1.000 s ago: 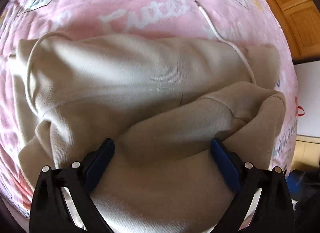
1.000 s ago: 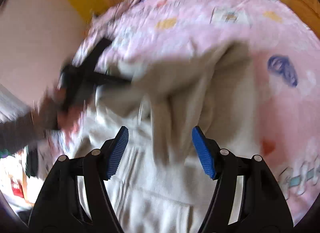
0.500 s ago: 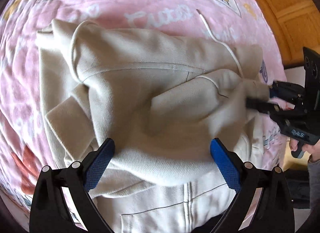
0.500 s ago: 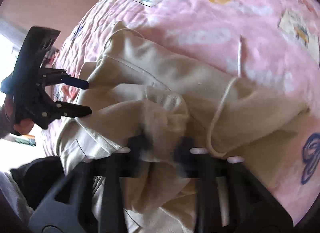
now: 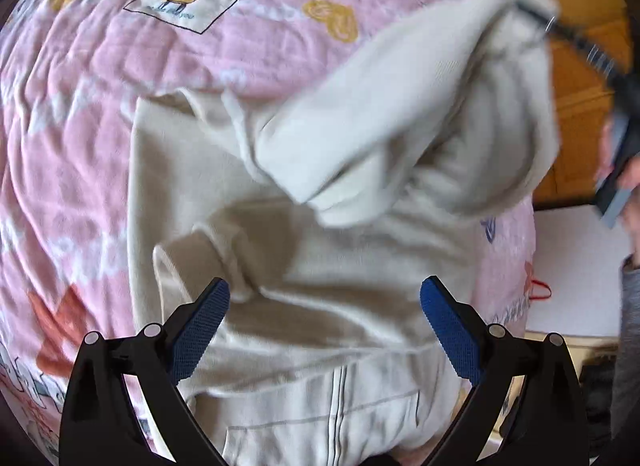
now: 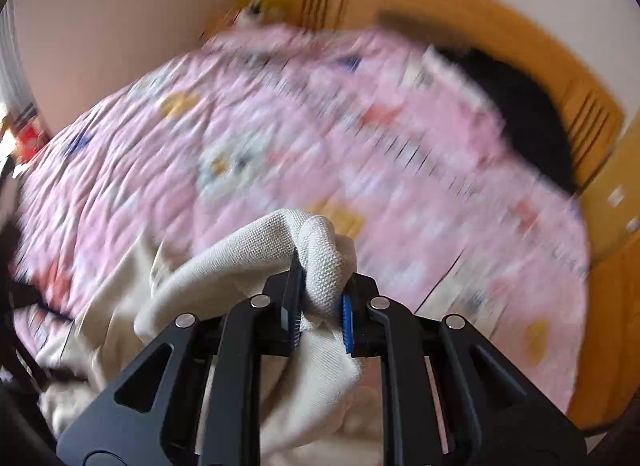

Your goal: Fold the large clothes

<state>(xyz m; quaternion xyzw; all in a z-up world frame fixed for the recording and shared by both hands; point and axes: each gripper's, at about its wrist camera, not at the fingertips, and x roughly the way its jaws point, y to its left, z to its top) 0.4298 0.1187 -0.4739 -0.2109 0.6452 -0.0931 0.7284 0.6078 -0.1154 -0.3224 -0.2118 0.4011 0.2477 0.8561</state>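
The cream hoodie lies spread on the pink bed quilt, zip side up, and the step in hand looks like sorting out a sleeve before the real folding starts. The right gripper has its fingers pinched nearly closed on a bunch of sleeve cloth and holds it lifted clear of the quilt; in the left camera that raised sleeve shows blurred, reaching up toward the far right corner of the bed. The left gripper hovers over the body of the garment with its fingers spread wide, gripping nothing. The hoodie's long axis seems to run from the near edge of the bed toward the far side, though which end is the hem I cannot tell for sure. Next, I'd judge, the sleeve needs carrying across and laying flat on the body, with the left pinning the cloth.
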